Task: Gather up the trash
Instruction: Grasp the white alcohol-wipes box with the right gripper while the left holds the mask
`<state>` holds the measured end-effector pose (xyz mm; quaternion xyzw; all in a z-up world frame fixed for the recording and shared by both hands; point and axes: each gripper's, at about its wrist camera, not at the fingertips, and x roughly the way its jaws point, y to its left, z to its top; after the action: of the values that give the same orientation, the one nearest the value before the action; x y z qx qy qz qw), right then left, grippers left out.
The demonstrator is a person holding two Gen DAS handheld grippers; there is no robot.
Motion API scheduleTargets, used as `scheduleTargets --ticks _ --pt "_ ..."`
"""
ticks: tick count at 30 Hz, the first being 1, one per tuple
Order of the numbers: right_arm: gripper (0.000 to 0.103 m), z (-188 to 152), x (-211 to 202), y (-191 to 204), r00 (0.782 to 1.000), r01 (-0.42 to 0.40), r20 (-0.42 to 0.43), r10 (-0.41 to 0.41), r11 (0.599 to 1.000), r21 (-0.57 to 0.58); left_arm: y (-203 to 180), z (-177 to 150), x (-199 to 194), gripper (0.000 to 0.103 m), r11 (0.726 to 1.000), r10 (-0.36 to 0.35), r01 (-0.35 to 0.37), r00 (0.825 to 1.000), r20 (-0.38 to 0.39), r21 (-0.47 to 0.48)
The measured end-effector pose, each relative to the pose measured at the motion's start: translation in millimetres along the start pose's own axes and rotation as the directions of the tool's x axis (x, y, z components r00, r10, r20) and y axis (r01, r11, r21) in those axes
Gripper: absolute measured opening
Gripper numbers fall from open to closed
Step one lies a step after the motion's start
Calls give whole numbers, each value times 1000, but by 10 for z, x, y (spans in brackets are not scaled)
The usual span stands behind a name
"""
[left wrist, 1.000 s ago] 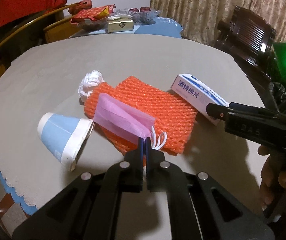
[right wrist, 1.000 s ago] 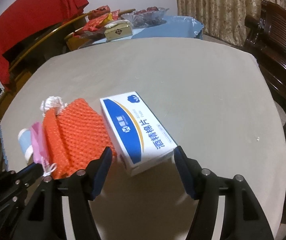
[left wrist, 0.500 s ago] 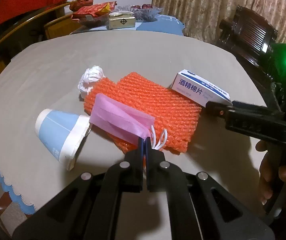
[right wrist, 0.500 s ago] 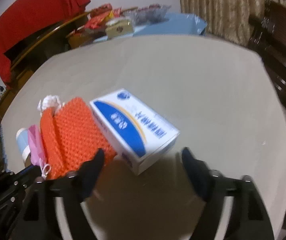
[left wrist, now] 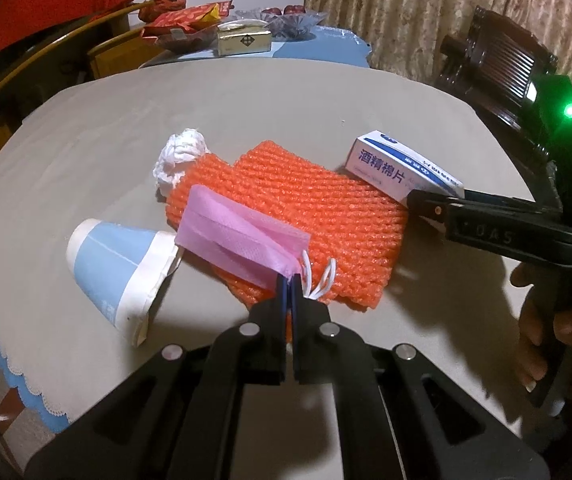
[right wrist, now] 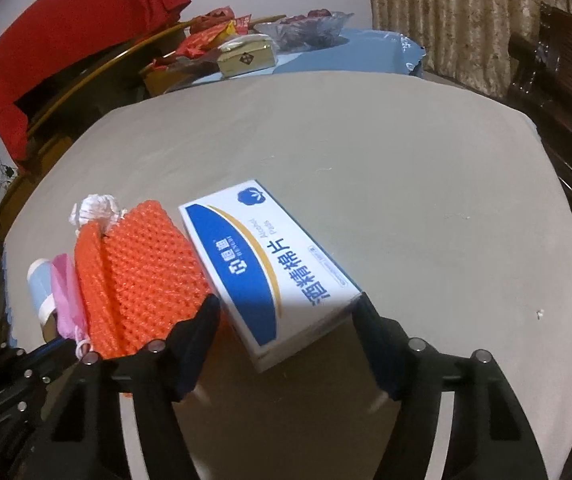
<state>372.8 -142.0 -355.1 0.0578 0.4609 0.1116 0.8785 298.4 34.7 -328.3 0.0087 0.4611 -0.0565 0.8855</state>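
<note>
My left gripper is shut on the near corner of a pink face mask that lies over an orange foam net. A blue and white paper cup lies on its side to the left, and a crumpled white tissue sits behind the net. My right gripper is open, its fingers on either side of the near end of a white and blue alcohol pad box; it also shows in the left wrist view. The net lies left of the box.
The round table has a grey cloth with a blue scalloped edge at the near left. A second table behind holds snack bags and a gold box. A dark wooden chair stands at the right.
My right gripper has moved forward, so its open fingers now flank the near end of the box. My left gripper stays shut on the mask and has shifted only slightly.
</note>
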Motion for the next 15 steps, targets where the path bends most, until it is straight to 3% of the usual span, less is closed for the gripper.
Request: scheduleTargets --ticks 15 --pt "62 -93 -526 45 998 -14 64 12 999 31 -70 50 -294 1 1000 10 -10 999 42 -5"
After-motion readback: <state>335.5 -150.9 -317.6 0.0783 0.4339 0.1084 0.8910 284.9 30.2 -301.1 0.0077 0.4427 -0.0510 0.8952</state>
